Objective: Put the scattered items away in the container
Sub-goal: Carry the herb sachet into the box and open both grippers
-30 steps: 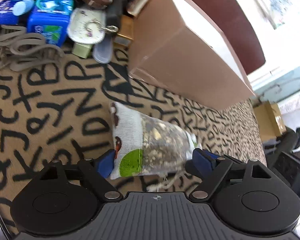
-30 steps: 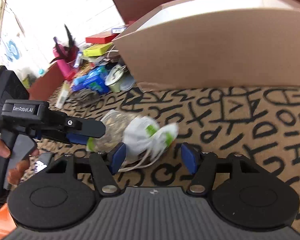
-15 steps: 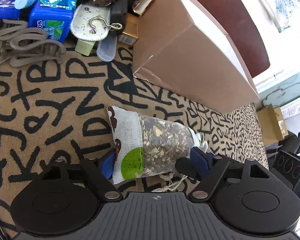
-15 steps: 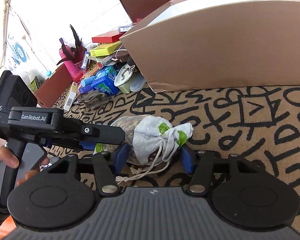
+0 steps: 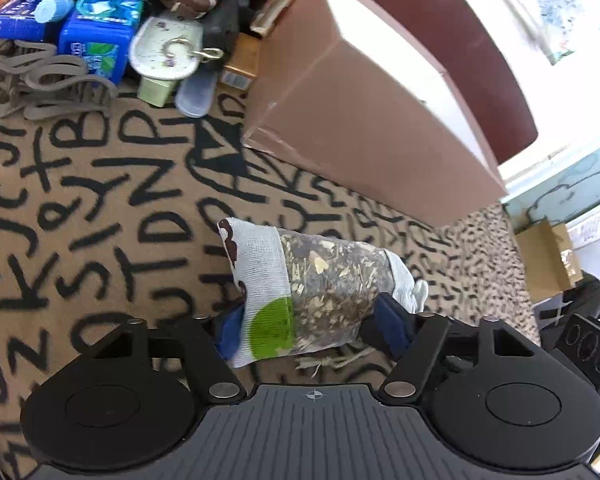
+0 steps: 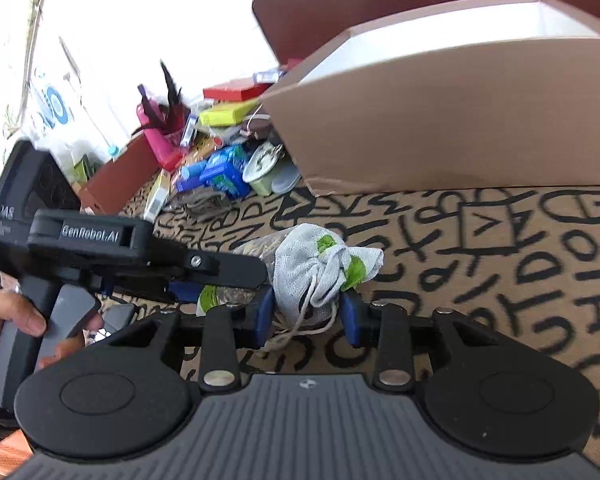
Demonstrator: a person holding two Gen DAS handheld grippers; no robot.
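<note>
A white pouch [image 5: 300, 280] with green spots lies on a tan, black-lettered cloth [image 5: 80, 208] beside a brown box [image 5: 360, 132].

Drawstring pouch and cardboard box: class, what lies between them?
Only bare lettered cloth separates the pouch from the box, shown in the right wrist view.

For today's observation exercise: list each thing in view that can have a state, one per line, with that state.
Drawstring pouch: tied shut, lying on the lettered cloth, gripped at both ends.
Cardboard box: open at the top, upright.
Left gripper: closed on the pouch's body.
Right gripper: closed on the pouch's tied neck.
</note>
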